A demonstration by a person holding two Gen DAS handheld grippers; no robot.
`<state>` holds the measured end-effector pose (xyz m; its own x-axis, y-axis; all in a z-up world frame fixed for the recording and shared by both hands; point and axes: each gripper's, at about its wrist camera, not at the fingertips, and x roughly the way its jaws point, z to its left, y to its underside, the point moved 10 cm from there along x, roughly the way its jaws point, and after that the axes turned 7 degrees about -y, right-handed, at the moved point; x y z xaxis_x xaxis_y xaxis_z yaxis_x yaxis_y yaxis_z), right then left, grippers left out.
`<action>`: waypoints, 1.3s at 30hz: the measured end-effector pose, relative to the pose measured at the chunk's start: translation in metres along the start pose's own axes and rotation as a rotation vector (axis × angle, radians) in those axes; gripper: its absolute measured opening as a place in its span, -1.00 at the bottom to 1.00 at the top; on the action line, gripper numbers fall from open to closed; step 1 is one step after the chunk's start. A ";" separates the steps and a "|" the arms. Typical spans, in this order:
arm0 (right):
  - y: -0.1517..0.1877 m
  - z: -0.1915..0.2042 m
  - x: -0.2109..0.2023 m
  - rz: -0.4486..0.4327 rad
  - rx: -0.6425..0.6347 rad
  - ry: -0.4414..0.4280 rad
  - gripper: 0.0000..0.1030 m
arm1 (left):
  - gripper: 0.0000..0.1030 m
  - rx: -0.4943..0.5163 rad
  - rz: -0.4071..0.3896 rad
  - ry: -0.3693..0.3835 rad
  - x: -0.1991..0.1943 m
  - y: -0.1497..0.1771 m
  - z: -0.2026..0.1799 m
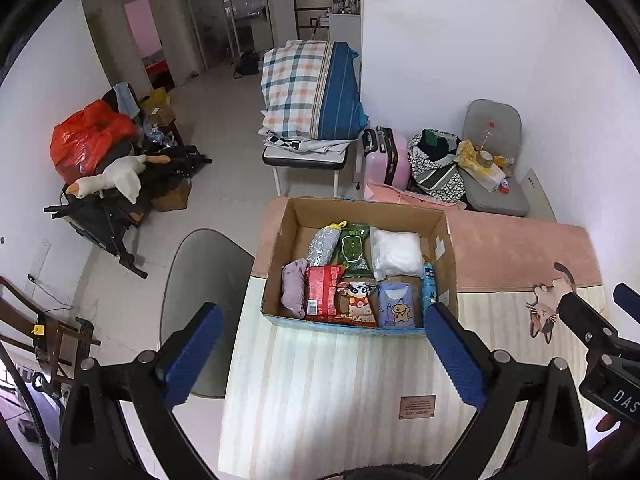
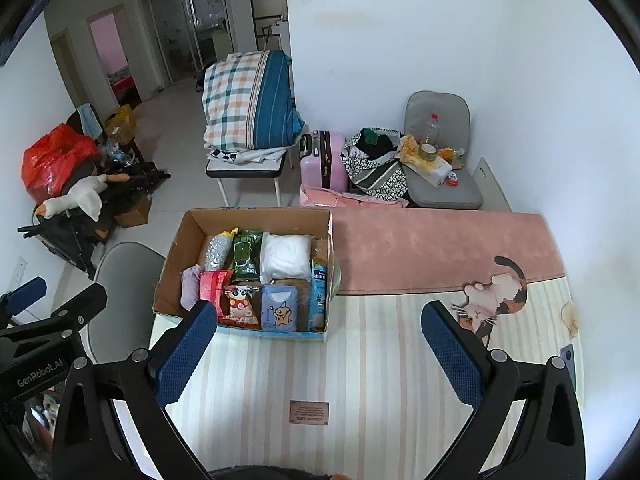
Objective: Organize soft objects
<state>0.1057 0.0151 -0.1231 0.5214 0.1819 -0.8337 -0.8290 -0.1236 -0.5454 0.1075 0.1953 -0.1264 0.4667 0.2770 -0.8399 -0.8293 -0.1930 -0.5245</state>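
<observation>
An open cardboard box [image 1: 448, 240] [image 2: 172, 264] stands on a table with a striped and pink cat-print cloth [image 1: 340, 392] [image 2: 380, 360]. It holds several soft items: a white bag [image 1: 398, 254] [image 2: 286, 258], a green packet [image 1: 354, 250] [image 2: 247, 254], a red packet [image 1: 322, 290], a purple cloth [image 1: 294, 286], a blue tissue pack [image 1: 396, 306] [image 2: 280, 308]. My left gripper [image 1: 324, 356] is open and empty, held above the table before the box. My right gripper [image 2: 320, 352] is open and empty, to the right of the box.
A grey chair [image 1: 204, 280] stands left of the table. Beyond it are a stool with folded bedding [image 1: 312, 92], a pink suitcase [image 1: 386, 160], a chair with bags [image 1: 492, 176] and a cluttered pile with a goose toy [image 1: 108, 180].
</observation>
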 end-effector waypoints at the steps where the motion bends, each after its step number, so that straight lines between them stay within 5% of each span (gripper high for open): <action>1: 0.001 0.000 0.004 0.007 0.001 -0.002 1.00 | 1.00 0.001 0.004 0.002 0.002 0.001 0.000; 39: 0.010 -0.005 0.022 0.021 -0.008 0.006 1.00 | 1.00 0.028 0.016 0.016 0.008 0.000 0.000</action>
<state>0.1097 0.0132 -0.1479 0.5047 0.1736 -0.8457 -0.8383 -0.1354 -0.5281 0.1111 0.1977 -0.1332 0.4582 0.2591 -0.8503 -0.8448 -0.1704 -0.5072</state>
